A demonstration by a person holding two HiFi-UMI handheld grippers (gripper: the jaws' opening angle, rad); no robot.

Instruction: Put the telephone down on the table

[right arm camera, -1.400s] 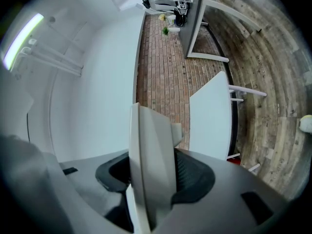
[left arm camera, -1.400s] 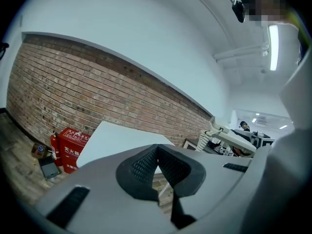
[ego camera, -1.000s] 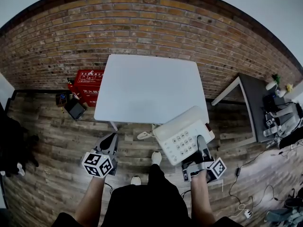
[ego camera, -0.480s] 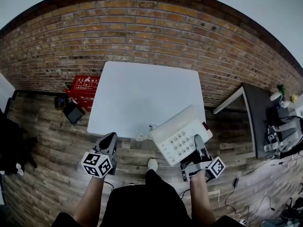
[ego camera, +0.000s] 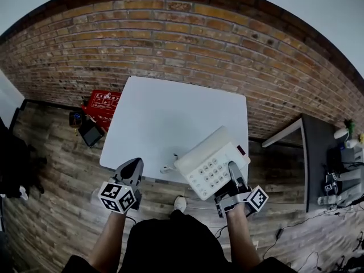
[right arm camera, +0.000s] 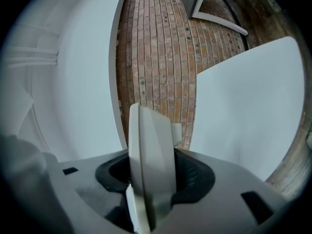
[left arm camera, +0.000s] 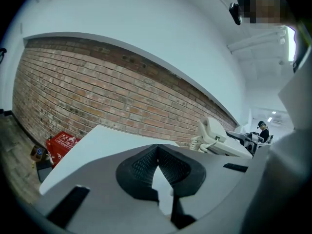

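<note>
A cream desk telephone (ego camera: 207, 164) with a keypad hangs tilted over the near right corner of the white table (ego camera: 170, 110). My right gripper (ego camera: 233, 174) is shut on its near edge. In the right gripper view the telephone (right arm camera: 148, 145) stands edge-on between the pads, with the table (right arm camera: 243, 111) beyond it. The cord (ego camera: 167, 167) dangles at the phone's left end. At the table's near left edge my left gripper (ego camera: 134, 166) is shut and holds nothing. The left gripper view shows its pads meeting at the tips, with the telephone (left arm camera: 219, 139) off to the right.
A brick wall (ego camera: 170, 44) runs behind the table. A red box (ego camera: 103, 104) and a dark device (ego camera: 90, 133) sit on the wooden floor to the left. A grey desk (ego camera: 318, 152) with clutter stands at the right. The person's shoe (ego camera: 181, 203) is near the table's edge.
The person has stepped closer to the table. The right gripper has carried the telephone forward, from in front of the table to over its near right corner. The left gripper now reaches the near edge.
</note>
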